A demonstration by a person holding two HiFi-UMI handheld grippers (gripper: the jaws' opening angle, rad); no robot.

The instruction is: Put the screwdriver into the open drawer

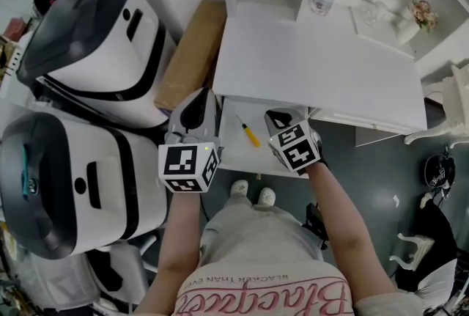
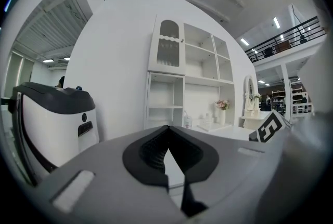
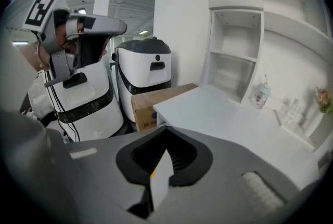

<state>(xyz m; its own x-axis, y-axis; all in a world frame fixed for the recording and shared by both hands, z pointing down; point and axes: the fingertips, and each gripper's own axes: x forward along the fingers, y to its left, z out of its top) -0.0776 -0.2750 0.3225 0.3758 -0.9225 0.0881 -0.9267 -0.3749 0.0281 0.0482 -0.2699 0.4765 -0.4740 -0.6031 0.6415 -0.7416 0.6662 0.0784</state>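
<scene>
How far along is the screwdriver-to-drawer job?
Done: the screwdriver lies inside the open drawer. In hand: nothing; the left gripper and right gripper are both shut and empty, either side of it. Left: nothing for the placing; the drawer is open.

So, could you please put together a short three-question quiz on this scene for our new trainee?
1. True or false: the screwdriver already lies in the open drawer.
2. What does the right gripper hold? A) the screwdriver B) a bottle C) nothing
3. In the head view, what lies just left of the white desk?

Key:
1. True.
2. C. Its jaws are shut with nothing between them.
3. A brown cardboard box.
</scene>
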